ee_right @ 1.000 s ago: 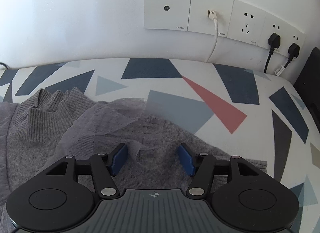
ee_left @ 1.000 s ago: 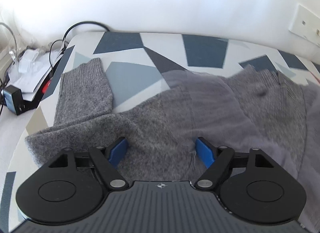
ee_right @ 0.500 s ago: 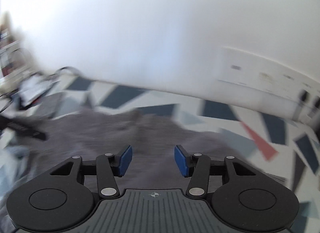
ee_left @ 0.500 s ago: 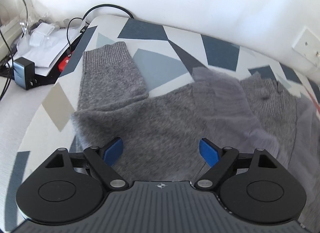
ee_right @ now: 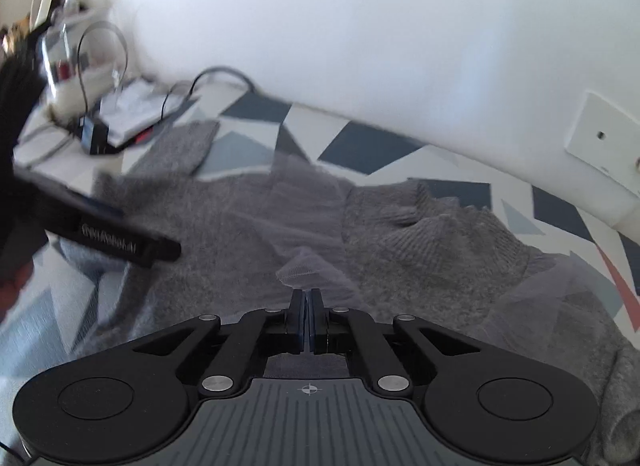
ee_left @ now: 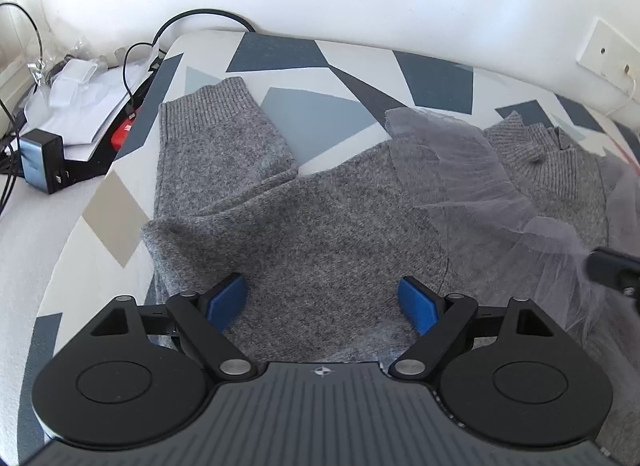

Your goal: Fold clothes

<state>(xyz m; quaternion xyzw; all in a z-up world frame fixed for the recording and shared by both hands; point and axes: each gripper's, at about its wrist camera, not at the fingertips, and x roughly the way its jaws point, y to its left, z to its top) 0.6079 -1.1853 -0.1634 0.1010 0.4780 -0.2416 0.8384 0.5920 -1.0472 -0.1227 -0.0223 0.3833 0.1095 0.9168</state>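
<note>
A grey knit sweater lies spread on the patterned tabletop, one sleeve folded back at the far left. A sheer grey tulle layer drapes over its middle. My left gripper hovers open over the sweater's body, with nothing between its blue pads. My right gripper is shut, and a raised peak of the tulle runs into its tips. In the left wrist view it pokes in at the right edge, beside lifted tulle. The right wrist view catches the left gripper at the left, blurred.
Left of the table sit a grey charger block, white papers and looping black cables. A white wall runs behind, with a socket plate at the right. The sweater's ribbed collar lies toward the wall.
My right gripper swung left across the sweater, its view blurring, and its jaws went from open to shut. The left gripper drew back a little, bringing the whole sleeve into view.
</note>
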